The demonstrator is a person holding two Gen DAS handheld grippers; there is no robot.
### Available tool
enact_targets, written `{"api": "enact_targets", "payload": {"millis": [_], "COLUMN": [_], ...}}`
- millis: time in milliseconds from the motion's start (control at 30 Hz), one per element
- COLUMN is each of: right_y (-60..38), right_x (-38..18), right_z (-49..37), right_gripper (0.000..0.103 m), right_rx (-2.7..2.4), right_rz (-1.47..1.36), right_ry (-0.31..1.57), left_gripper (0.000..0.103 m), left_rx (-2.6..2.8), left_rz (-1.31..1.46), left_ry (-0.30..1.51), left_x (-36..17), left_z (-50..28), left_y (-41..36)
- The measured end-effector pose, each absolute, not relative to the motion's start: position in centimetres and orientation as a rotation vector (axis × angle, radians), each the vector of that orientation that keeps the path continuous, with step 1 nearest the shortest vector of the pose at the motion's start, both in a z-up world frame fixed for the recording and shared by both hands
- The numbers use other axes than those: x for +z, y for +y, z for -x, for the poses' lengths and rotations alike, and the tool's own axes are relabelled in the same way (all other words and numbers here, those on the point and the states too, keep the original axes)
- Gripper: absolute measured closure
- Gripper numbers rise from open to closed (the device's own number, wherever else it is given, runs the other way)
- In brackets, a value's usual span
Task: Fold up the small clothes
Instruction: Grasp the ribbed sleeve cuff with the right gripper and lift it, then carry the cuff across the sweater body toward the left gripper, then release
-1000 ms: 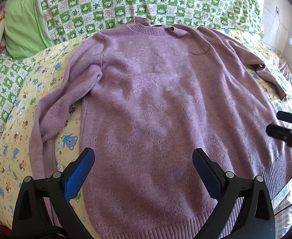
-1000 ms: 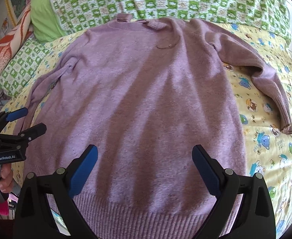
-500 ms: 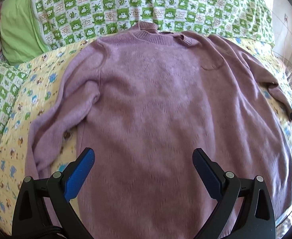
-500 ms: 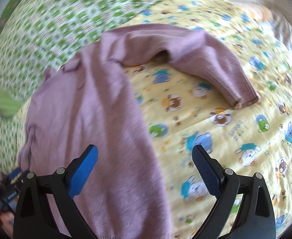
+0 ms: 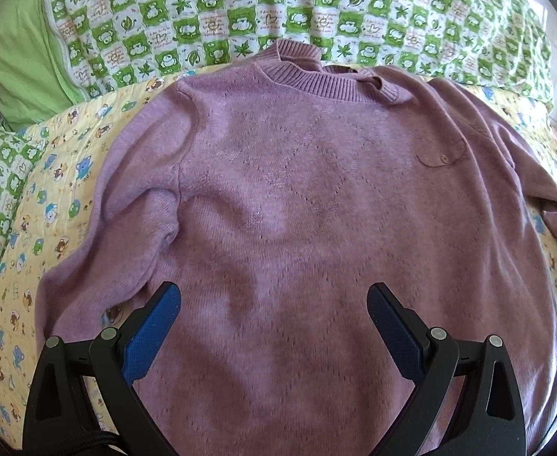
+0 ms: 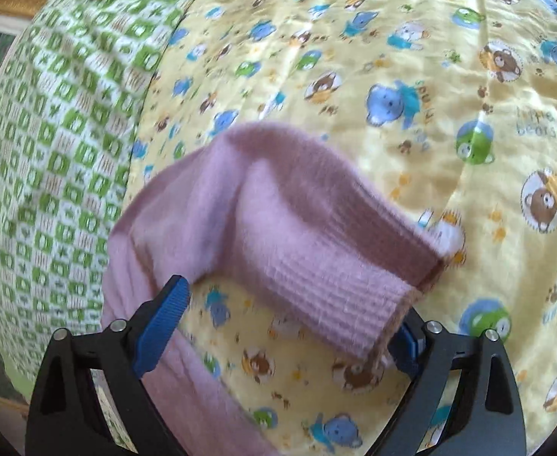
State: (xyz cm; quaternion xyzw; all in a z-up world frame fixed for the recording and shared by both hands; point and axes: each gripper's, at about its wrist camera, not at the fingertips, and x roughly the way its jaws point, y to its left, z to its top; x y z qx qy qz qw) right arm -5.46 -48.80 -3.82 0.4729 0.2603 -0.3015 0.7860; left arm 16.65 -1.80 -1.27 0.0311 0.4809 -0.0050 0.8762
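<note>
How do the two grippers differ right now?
The left gripper hangs over the sweater's flat body with nothing between its fingers; the right gripper is at the ribbed cuff, which lies between its fingers. The left's jaws stand wide; the right's are closing. Both have blue pads.

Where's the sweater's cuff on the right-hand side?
In the right wrist view the cuff lies on the yellow bear quilt, between the closing jaws of the right gripper, close to the right one.

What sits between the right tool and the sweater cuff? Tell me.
Nothing visible. The ribbed cuff already lies between the closing jaws of the right tool, over the yellow bear blanket; the pads are not yet pressing it.
</note>
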Motion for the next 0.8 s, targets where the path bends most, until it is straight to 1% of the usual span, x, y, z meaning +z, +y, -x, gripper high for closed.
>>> {"api": "enact_targets", "payload": {"millis": [67,100,133,167,233,267,400,467,533,600,800], "right_y": [-50.2,-50.6,-51.0,-51.2,-50.8,-50.1,-44.5,-40.6,-36.0,-31.8,-21.3], "right_x": [-3.1,-2.6,-2.1,-1.0,1.5,2.9,7.8,8.8,8.3,6.6,-0.7], "right_z": [5.3,5.0,4.7,4.3,3.0,2.1,-3.2,-6.7,-10.3,-13.2,-20.3], "right_gripper": [0.047,0.056,0.074,0.088,0.095,0.096,0.097,0.097,0.097,0.097,0.097], "right_rx": [-0.696,-0.702,-0.711,-0.724,-0.705,-0.672,-0.425,-0.263,-0.092,0.038,0.237], "right_rz": [-0.987,-0.965,-0.939,-0.896,-0.807,-0.755,-0.602,-0.566,-0.568,-0.557,-0.507], "right_ry": [0.550,0.545,0.542,0.530,0.487,0.467,0.436,0.453,0.507,0.573,0.796], "left_gripper": [0.004,0.004,0.004,0.004,0.004,0.004,0.004,0.004,0.004,0.004,0.004], "left_rx": [-0.005,-0.002,0.000,0.004,0.011,0.018,0.049,0.068,0.086,0.104,0.144], "left_rz": [-0.062,-0.057,-0.049,-0.043,-0.021,-0.007,0.050,0.077,0.097,0.117,0.164], "left_ry": [1.014,1.016,1.014,1.018,1.018,1.017,1.012,1.007,1.003,0.999,0.999], "left_x": [-1.6,-1.8,-1.8,-1.9,-1.9,-1.9,-1.6,-1.3,-1.1,-1.0,-0.8], "left_z": [-17.0,-17.1,-17.3,-17.3,-17.4,-17.3,-16.8,-16.2,-15.7,-15.2,-14.3], "left_y": [-1.8,-1.7,-1.5,-1.4,-0.9,-0.4,1.2,2.3,3.4,4.4,6.5]}}
